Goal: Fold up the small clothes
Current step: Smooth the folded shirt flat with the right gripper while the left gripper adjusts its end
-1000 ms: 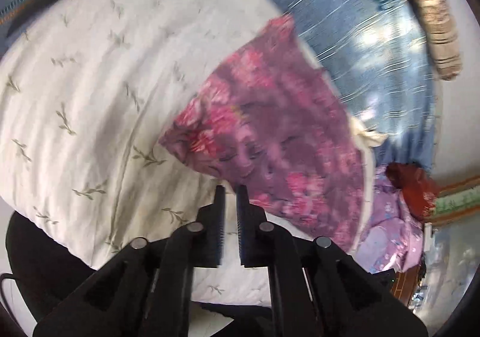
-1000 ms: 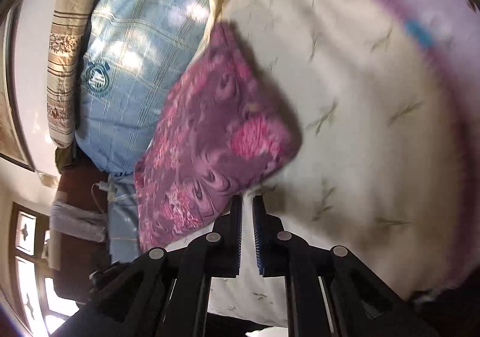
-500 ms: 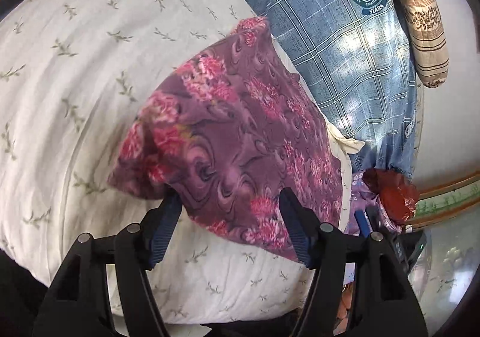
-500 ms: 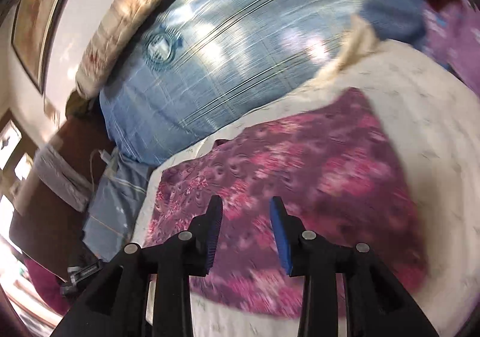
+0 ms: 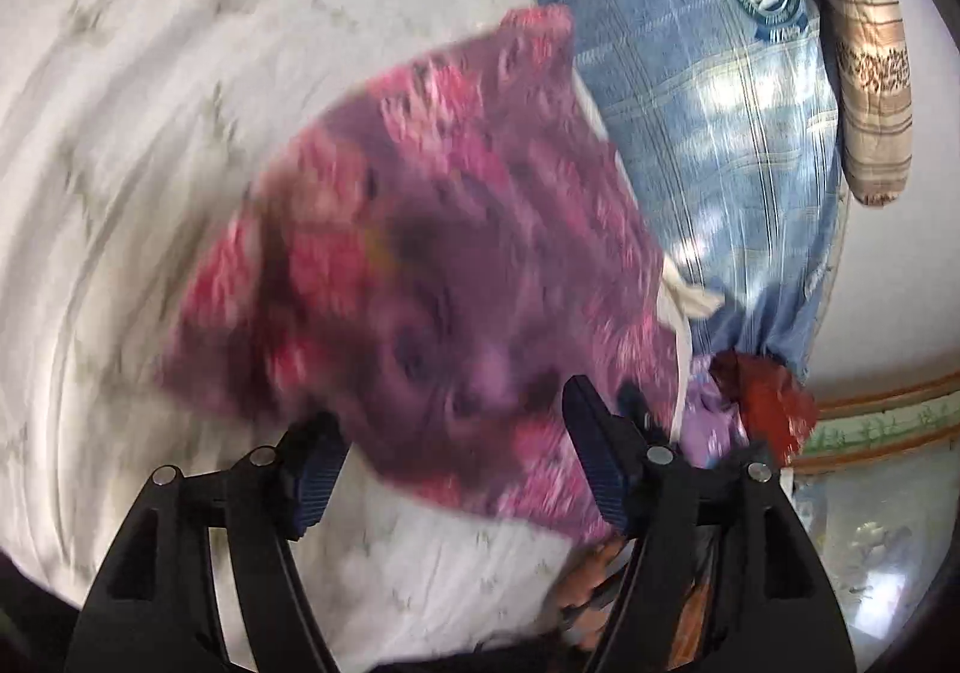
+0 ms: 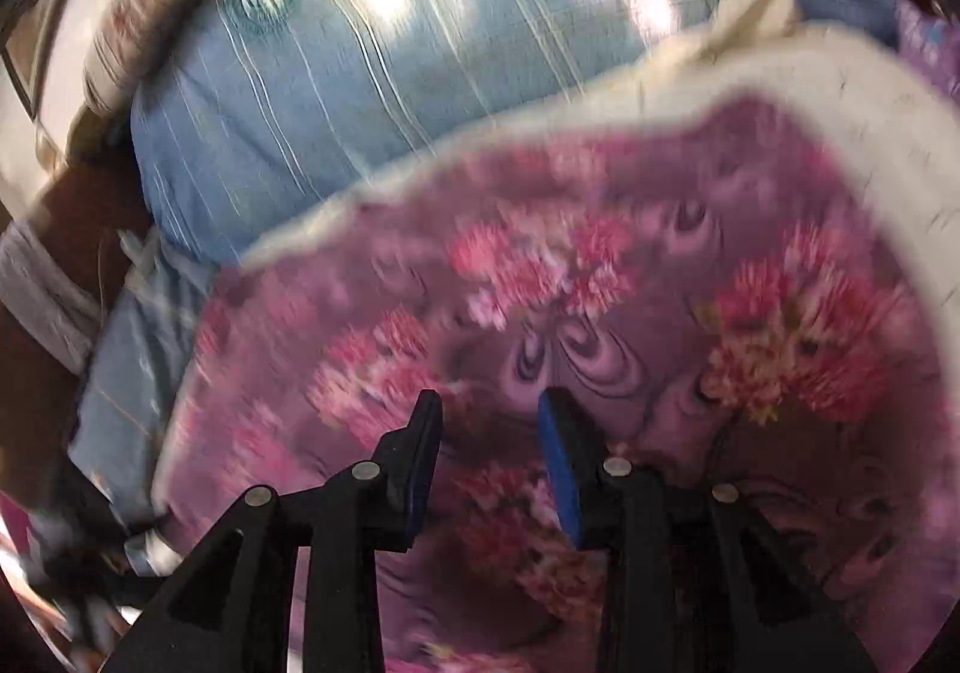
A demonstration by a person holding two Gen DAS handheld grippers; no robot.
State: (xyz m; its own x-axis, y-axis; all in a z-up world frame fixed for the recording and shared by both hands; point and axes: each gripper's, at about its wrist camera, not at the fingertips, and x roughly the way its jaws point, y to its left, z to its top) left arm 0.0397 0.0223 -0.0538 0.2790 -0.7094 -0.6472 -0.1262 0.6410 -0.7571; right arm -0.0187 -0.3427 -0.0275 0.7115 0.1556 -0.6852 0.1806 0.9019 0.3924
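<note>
While the purple floral cloth (image 5: 456,277) lies on the white bedcover (image 5: 150,133), apparently flat, both tools have just been opening: left tool (image 5: 456,463) straddling its near edge, right tool (image 6: 489,457) over its middle, neither gripping.

We count one purple floral cloth (image 5: 456,277) at center, one blue plaid pillow (image 5: 708,91) at one o'clock, and one striped bolster (image 5: 864,49) at two o'clock.
</note>
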